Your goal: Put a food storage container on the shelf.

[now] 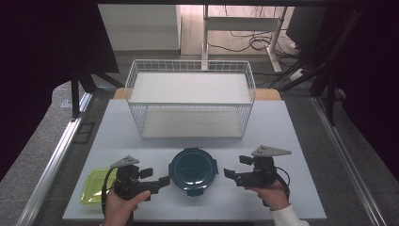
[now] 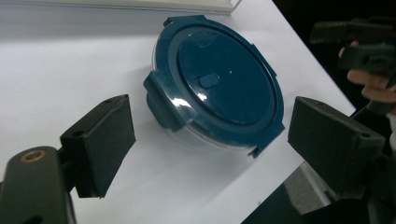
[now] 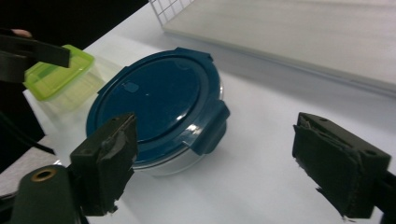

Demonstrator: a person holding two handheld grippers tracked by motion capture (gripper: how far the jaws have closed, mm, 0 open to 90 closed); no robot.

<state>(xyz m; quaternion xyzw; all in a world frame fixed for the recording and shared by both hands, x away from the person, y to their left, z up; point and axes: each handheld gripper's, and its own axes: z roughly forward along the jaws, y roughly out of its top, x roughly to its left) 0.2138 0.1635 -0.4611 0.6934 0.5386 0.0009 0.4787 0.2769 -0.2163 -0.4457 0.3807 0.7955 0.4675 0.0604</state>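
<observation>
We see the green box (image 1: 96,184) partly hidden behind our left gripper (image 1: 157,181). The round container (image 1: 193,171), clear-walled with a dark blue clip lid, sits on the table (image 1: 291,141) between it and the right gripper (image 1: 231,173); both fingers spread wide, empty.

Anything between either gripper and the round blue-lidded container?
Nothing visible. The left gripper and right gripper, both open, flank the container with bare table between.

round blue-lidded container (image 3: 156,105) on white table (image 3: 261,154), right gripper (image 3: 212,170) jaws wide apart, green container (image 3: 60,74) behind
</observation>
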